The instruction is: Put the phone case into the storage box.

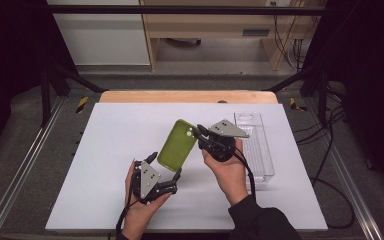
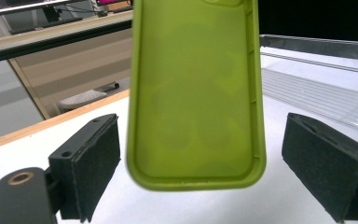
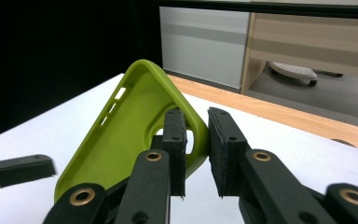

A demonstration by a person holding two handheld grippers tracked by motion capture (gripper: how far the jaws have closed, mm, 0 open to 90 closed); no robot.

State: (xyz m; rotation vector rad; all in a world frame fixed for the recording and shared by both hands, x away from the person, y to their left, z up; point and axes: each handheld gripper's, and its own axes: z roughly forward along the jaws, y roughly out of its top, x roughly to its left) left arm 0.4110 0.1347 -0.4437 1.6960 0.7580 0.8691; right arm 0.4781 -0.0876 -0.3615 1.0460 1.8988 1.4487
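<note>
Right claw (image 3: 196, 154) clamped on green phone case (image 1: 177, 145) by its camera-hole corner; left claw (image 2: 200, 158) jaws apart round case's free end. Case prob. light, bendy; grip rim.

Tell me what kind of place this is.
Probably a lab or workshop set up for recording. A white table stands inside a metal frame, loose cables trail over the floor, and plain cabinets line the back, with monitors on a desk behind.
</note>
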